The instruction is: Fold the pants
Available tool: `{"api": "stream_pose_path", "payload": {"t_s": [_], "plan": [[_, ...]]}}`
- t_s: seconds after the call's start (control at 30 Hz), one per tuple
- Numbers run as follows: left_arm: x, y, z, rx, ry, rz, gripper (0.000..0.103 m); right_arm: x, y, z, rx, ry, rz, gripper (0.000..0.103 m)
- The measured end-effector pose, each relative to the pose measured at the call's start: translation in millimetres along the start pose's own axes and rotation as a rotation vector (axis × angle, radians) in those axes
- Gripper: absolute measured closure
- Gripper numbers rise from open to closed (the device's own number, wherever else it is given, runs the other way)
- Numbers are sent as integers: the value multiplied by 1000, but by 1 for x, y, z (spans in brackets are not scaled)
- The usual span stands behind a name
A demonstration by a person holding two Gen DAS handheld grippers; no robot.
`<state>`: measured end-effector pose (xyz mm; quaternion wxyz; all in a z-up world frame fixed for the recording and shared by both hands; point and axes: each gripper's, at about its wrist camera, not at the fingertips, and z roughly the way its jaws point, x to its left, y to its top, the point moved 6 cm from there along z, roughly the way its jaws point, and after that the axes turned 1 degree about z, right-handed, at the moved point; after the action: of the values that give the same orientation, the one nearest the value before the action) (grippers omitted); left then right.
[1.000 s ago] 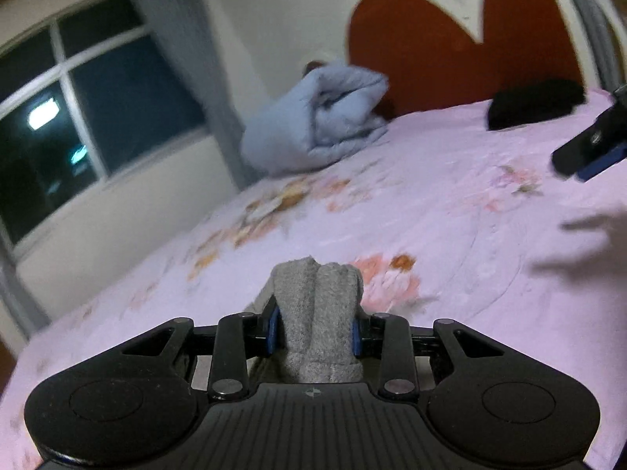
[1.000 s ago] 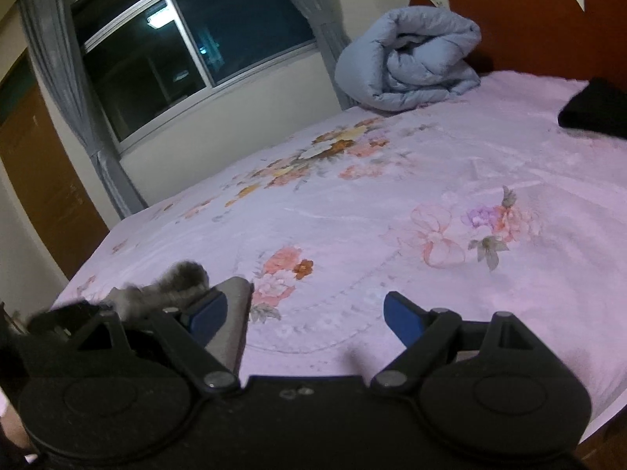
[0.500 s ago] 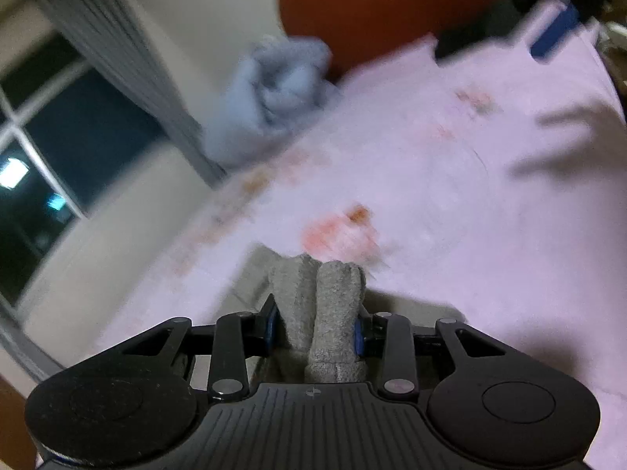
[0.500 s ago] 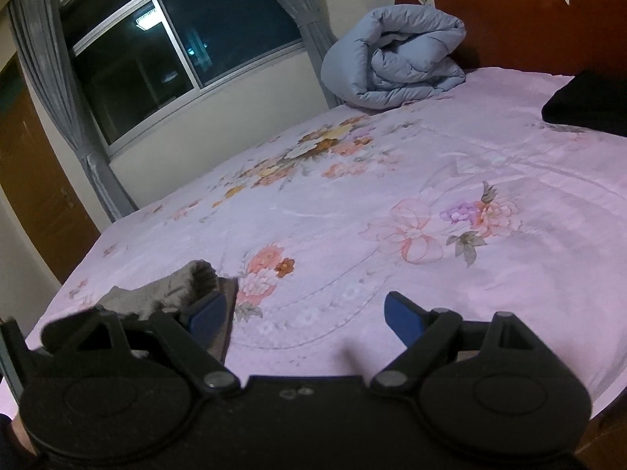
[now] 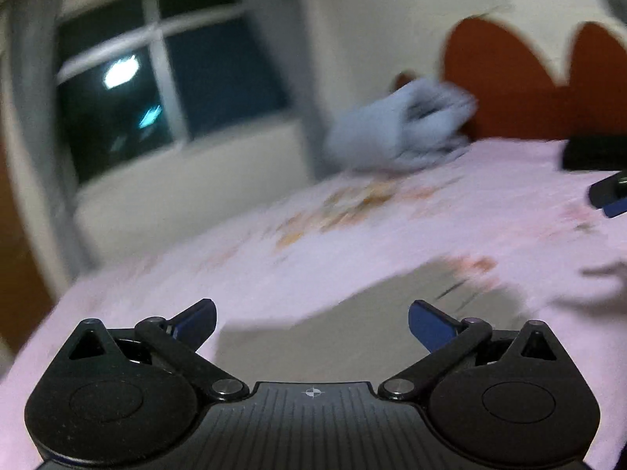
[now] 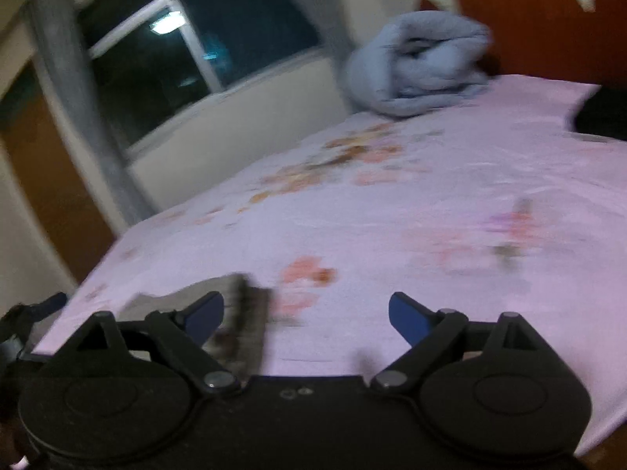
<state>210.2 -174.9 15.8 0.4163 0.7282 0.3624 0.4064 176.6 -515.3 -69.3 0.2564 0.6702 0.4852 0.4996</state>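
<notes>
Pants (image 6: 239, 313) lie lower left, ungripped; left gripper (image 5: 311, 319) and right gripper (image 6: 305, 313) both spread wide, empty. Next: regrasp an edge.

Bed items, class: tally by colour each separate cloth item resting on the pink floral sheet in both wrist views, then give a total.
Grey: 1, the pants lying at the near edge of the sheet.
Light blue: 1, the rolled quilt by the headboard.
Black: 1, a dark bundle at the far right; too blurred to identify.
Total: 3
</notes>
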Motion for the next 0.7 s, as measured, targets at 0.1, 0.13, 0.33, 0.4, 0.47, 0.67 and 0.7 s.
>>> {"api": "stream_pose_path", "payload": {"t_s": [0.1,0.13,0.33,0.4,0.47,0.67,0.7], "plan": [[30,-33,1,93,47,-106,0,58,-8,35,35,81,-134,33],[32,-41,2,112,74,-108,0,76,-12,47,45,97,-192,37],[23,-92,19,237,41,-138,0,108,-69,112,288,-8,-484,54],[32,-108,14,246,10,-210,0,98,-81,105,291,-3,-508,55],[40,-112,13,221,14,-237,0,95,-78,95,278,3,-512,57],[82,-108,24,188,-7,-415,0,94,-21,104,154,24,-341,31],[93,-109,28,188,-24,-478,0,88,-15,110,158,29,-275,23]]}}
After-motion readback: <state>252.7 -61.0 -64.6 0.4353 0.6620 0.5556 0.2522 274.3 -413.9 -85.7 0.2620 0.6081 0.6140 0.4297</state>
